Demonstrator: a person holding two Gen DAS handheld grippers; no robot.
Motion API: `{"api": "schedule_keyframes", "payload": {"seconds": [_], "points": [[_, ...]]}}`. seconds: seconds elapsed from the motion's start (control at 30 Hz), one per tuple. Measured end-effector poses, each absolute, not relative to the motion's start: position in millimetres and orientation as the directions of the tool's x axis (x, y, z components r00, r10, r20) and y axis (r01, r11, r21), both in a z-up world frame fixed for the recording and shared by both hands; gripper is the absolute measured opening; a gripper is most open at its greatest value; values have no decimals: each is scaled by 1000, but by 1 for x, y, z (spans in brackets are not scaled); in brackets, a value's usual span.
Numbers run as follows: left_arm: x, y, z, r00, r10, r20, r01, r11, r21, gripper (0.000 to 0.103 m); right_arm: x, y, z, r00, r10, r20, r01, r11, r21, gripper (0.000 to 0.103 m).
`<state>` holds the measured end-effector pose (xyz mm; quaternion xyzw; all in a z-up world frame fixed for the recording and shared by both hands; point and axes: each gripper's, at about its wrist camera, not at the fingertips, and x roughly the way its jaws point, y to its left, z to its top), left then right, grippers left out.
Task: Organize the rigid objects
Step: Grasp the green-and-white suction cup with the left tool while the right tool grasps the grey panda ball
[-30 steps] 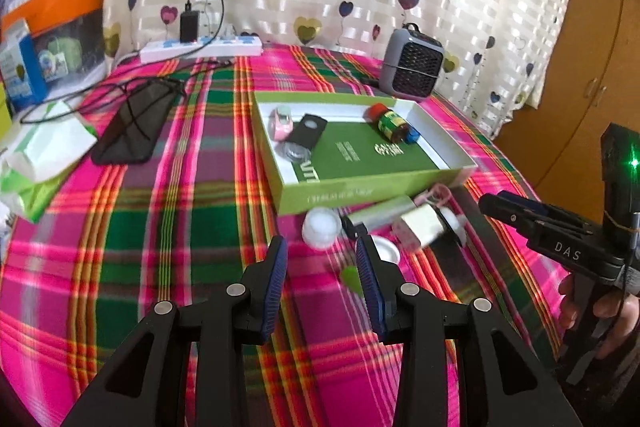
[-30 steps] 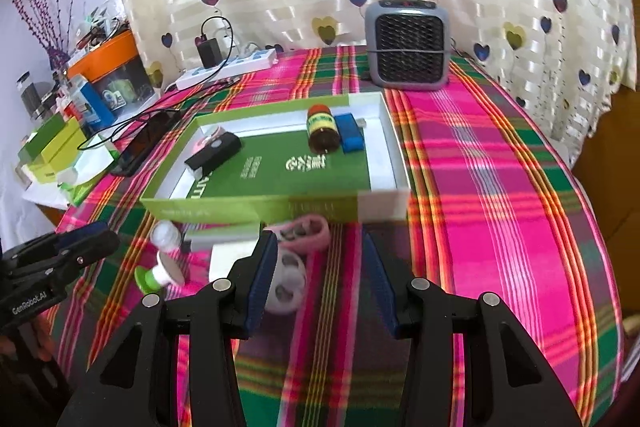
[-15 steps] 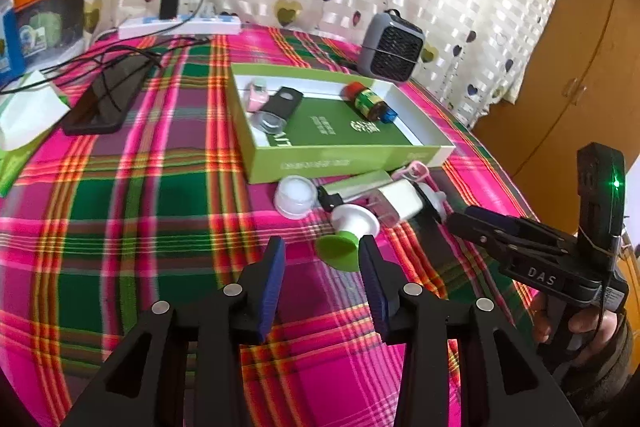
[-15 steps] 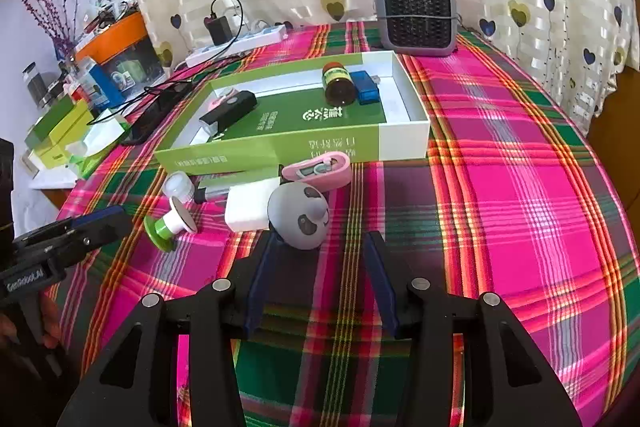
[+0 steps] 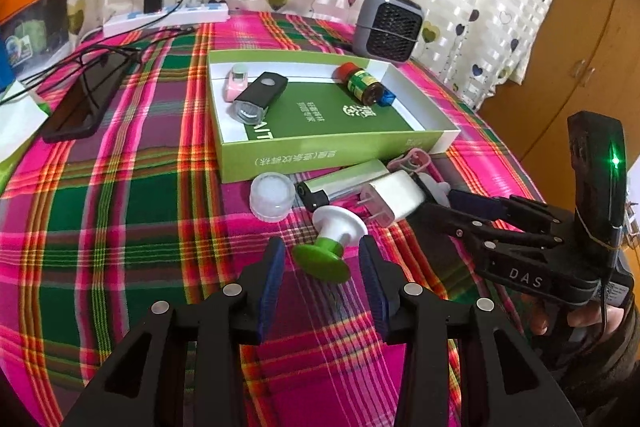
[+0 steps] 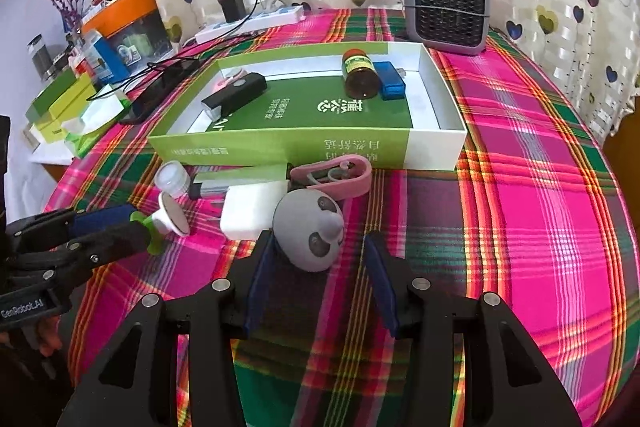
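A green-and-white box (image 5: 332, 147) (image 6: 440, 143) holds a black flashlight (image 5: 260, 99), a pink item (image 5: 237, 81), a brown bottle (image 6: 357, 74) and a blue stick (image 6: 390, 79). In front of it lie a clear cap (image 5: 271, 195), a silver lighter (image 5: 340, 183), a white charger (image 5: 394, 195) (image 6: 252, 211), a pink case (image 6: 336, 177), a grey panda-face gadget (image 6: 310, 231) and a green-and-white spool (image 5: 332, 243) (image 6: 166, 221). My left gripper (image 5: 320, 259) is open around the spool. My right gripper (image 6: 318, 259) is open around the panda gadget.
A grey heater (image 6: 446, 11) stands behind the box. A black phone (image 5: 90, 99) with cables and a white power strip (image 5: 166, 19) lie at the back left. Boxes and tissues (image 6: 80, 115) crowd the left edge. The plaid cloth (image 6: 540, 207) stretches to the right.
Both grippers have moved forward and down toward the loose items. The spool now sits between my left fingers and the panda gadget between my right fingers.
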<state>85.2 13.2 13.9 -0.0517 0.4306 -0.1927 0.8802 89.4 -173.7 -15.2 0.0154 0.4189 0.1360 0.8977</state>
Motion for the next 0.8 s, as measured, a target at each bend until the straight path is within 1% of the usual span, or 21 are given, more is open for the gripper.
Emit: {"api": "schedule_keyframes", "payload": {"seconds": [0.1, 0.2, 0.33, 0.6, 0.8], "points": [[90, 9, 12, 547, -373, -750, 285, 925, -252, 37, 92, -173, -15, 608, 264, -748, -248, 959, 138, 47], [94, 8, 11, 542, -368, -756, 280, 927, -251, 37, 93, -171, -15, 604, 266, -751, -262, 957, 128, 54], [97, 6, 6, 527, -366, -767, 276, 927, -253, 37, 93, -169, -16, 603, 266, -752, -275, 954, 117, 56], [100, 4, 6, 528, -363, -768, 285, 927, -242, 37, 95, -165, -16, 599, 237, -765, -300, 952, 60, 56], [102, 2, 6, 528, -358, -770, 286, 929, -236, 37, 97, -171, -16, 602, 230, -764, -286, 956, 63, 56]]}}
